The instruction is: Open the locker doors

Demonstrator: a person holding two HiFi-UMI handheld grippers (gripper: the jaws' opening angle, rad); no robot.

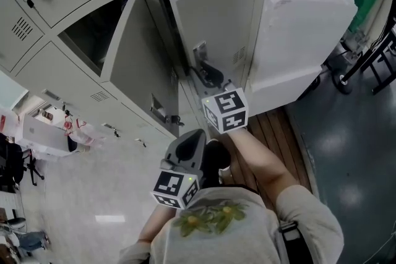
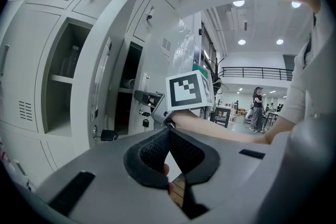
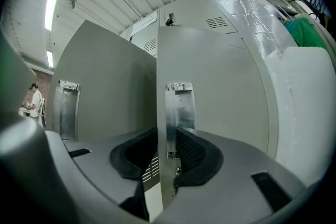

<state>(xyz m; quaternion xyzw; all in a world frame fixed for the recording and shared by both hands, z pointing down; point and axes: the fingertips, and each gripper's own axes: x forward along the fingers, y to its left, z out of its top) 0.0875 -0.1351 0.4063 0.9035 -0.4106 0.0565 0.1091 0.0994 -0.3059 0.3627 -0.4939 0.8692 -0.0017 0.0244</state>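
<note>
Grey steel locker door [image 3: 226, 97] stands half open, its free edge pinched between the right gripper's [image 3: 168, 145] jaws. The left gripper [image 2: 169, 132] is closed, empty and well clear.

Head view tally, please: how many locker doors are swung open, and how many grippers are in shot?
Open locker doors: 2, the left door and the right door.
Grippers: 2, the left gripper and the right gripper.
Total: 4.
</note>
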